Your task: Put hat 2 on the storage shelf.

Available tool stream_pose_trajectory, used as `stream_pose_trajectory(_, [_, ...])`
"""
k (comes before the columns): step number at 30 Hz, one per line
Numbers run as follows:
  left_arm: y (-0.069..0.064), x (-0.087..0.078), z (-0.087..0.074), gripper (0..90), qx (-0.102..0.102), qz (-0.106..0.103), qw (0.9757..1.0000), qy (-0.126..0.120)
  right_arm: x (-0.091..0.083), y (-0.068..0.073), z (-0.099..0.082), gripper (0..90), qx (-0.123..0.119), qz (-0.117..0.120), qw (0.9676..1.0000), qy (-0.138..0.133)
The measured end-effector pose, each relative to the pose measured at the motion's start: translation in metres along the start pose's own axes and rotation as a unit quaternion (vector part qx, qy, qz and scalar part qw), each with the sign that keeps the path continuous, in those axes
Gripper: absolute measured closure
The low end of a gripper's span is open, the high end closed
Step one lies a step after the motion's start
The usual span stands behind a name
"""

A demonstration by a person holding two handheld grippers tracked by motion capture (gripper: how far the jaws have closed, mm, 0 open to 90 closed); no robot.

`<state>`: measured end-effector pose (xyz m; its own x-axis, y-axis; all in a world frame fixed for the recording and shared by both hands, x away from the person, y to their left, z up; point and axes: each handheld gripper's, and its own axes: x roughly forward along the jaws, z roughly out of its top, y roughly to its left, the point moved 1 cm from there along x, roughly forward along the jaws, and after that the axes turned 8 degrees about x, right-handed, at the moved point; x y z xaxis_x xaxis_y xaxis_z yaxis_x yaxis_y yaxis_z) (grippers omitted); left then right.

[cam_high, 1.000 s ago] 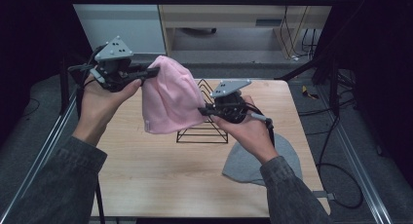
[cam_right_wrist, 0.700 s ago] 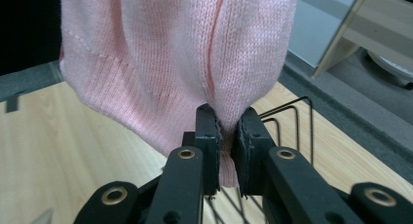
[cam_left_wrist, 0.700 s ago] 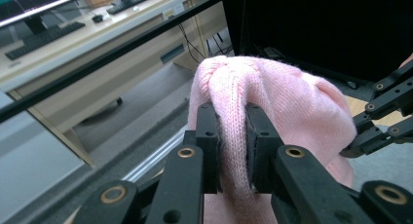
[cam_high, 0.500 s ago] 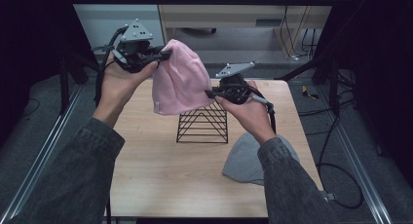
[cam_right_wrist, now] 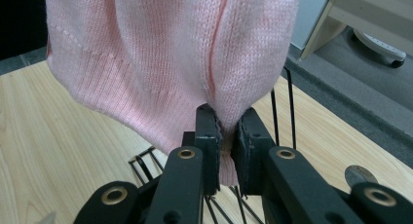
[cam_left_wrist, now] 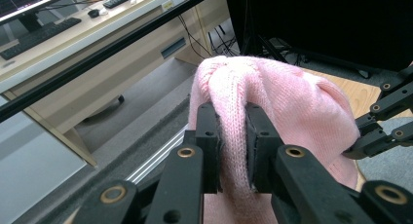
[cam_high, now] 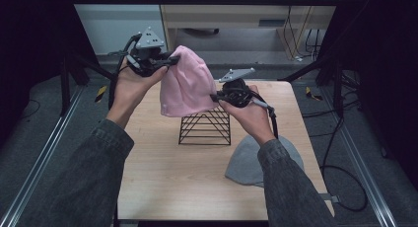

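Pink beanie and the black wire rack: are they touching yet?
Cannot tell. In the high view the pink beanie overlaps the wire rack; in the right gripper view its hem hangs just above the wires, with no plain contact or gap.

Pink knit beanie [cam_high: 186, 84], ribbed hem down, hangs stretched in air just above black wire rack [cam_high: 205, 129].

Both hand-held grippers [cam_high: 173, 60] [cam_high: 215, 97] raised, jaws clamped.

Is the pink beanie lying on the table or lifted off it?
Lifted. The pink beanie hangs above the wire rack, pinched by the left gripper and right gripper.
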<state>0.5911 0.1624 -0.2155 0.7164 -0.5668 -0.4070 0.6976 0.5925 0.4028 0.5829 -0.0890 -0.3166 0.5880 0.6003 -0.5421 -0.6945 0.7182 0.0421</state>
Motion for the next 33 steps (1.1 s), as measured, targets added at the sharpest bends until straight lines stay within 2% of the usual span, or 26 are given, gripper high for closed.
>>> stream_pose_trajectory(10, [-0.009, 0.01, -0.01, 78.6, -0.004, -0.012, 0.9999, 0.003, 0.006, -0.002, -0.014, 81.8, -0.008, -0.008, 0.9999, 0.013])
stream_pose_trajectory(16, [-0.016, 0.013, -0.014, 78.5, -0.003, -0.021, 0.9997, 0.007, 0.004, -0.005, -0.023, 82.2, -0.009, -0.011, 0.9996, 0.022])
stream_pose_trajectory(25, [-0.027, 0.018, -0.014, 78.2, 0.0, -0.034, 0.9994, 0.007, -0.002, -0.016, -0.033, 82.3, -0.009, -0.032, 0.9991, 0.028])
stream_pose_trajectory(27, [-0.029, 0.02, -0.014, 78.1, 0.006, -0.037, 0.9992, 0.013, -0.002, -0.016, -0.034, 82.3, -0.008, -0.032, 0.999, 0.031])
stream_pose_trajectory(33, [-0.037, 0.027, -0.023, 77.9, 0.002, -0.047, 0.9987, 0.018, -0.001, -0.017, -0.046, 82.3, -0.01, -0.033, 0.9987, 0.039])
